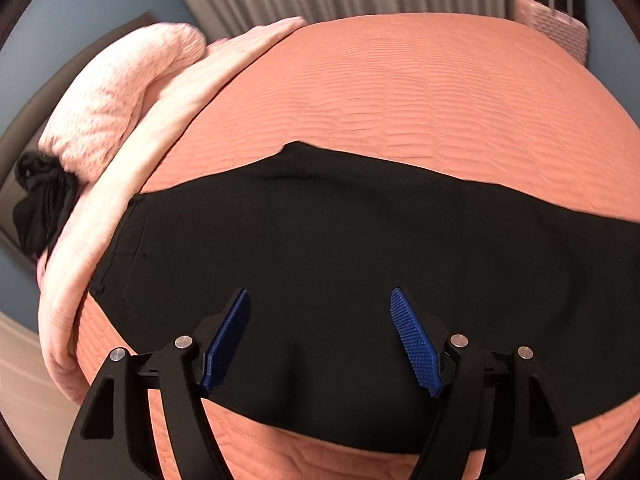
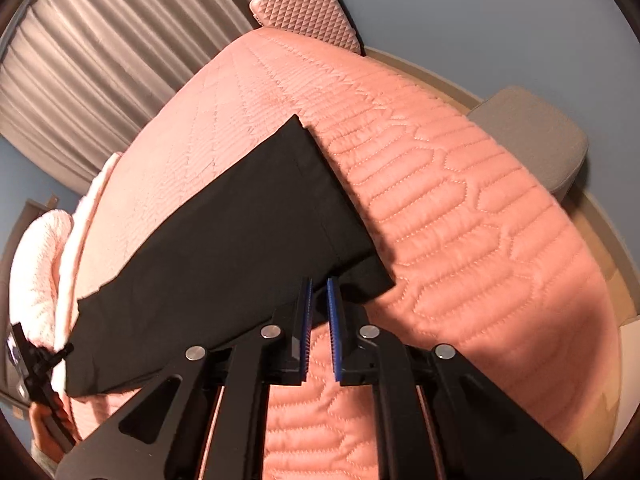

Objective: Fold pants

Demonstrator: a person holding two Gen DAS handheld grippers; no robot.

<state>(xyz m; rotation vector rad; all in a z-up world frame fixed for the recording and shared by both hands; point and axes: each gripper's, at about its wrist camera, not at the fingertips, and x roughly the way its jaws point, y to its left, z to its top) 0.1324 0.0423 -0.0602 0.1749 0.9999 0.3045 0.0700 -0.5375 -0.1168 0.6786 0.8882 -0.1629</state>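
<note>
Black pants (image 1: 320, 260) lie flat across a salmon quilted bed (image 1: 400, 80), with the waistband and a pocket at the left in the left wrist view. My left gripper (image 1: 320, 296) hovers over them near the front edge, its blue pads wide apart and holding nothing. In the right wrist view the pants (image 2: 224, 248) taper to the leg hems at the right. My right gripper (image 2: 319, 284) sits at the near hem corner. A narrow gap shows between its pads, and they do not pinch the cloth.
A pale pink blanket and knitted pillow (image 1: 120, 100) lie along the bed's left side, with a black cloth bundle (image 1: 40, 208) beyond. A pink suitcase (image 2: 308, 8) stands behind the bed by the curtain (image 2: 100, 60). A grey stool (image 2: 532, 136) is at the right.
</note>
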